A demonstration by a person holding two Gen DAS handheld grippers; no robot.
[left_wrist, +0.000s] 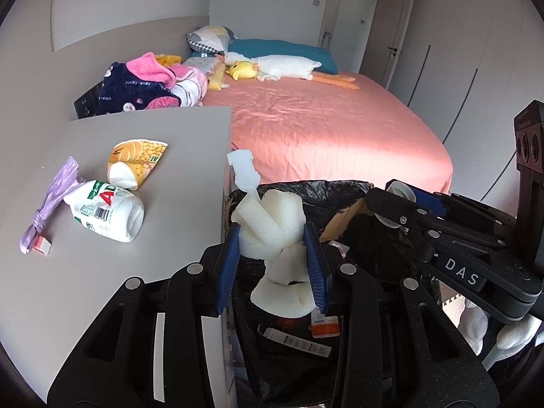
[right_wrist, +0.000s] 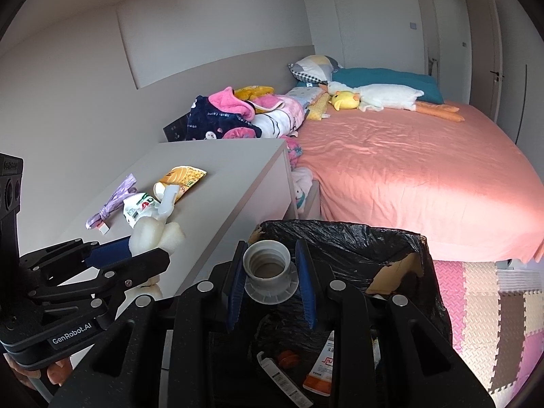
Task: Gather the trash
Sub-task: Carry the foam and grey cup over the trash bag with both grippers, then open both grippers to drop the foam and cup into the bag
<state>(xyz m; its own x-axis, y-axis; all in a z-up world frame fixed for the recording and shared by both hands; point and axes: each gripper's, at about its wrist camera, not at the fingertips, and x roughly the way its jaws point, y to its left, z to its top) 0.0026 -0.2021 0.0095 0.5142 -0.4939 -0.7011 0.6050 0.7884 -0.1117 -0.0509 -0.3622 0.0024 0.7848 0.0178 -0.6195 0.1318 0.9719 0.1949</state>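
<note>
Foam piece: white spongy foam scrap with a stiff translucent plastic tab sticking up, clamped between the blue-padded jaws of the left gripper; hangs over the near left rim of the bin, right beside the desk edge.
Plastic part: grey ribbed ring-shaped plastic fitting with a flange, clamped by the jaws of the right gripper; mouth faces the camera, sits over the bin's near edge.
Bin: cardboard box lined with black plastic bag, on the floor between desk and pink-sheeted bed; already holds an orange-and-white tube and small cartons.
Left on desk: grey desk top carries a crushed white plastic milk bottle with red lettering, a yellow corn-print snack wrapper, a tied purple plastic bag strip.
Risk 1: foam is light and springy, likely to cling to a pad or bounce off the rim onto the floor if released this close to the edge.
Risk 2: the two grippers are near each other over one opening; they could knock together on release.
Risk 3: the loose liner folds inward on the right side; the fitting may land on the fold or roll out.
Risk 4: the plastic tab could snag the liner.
</note>
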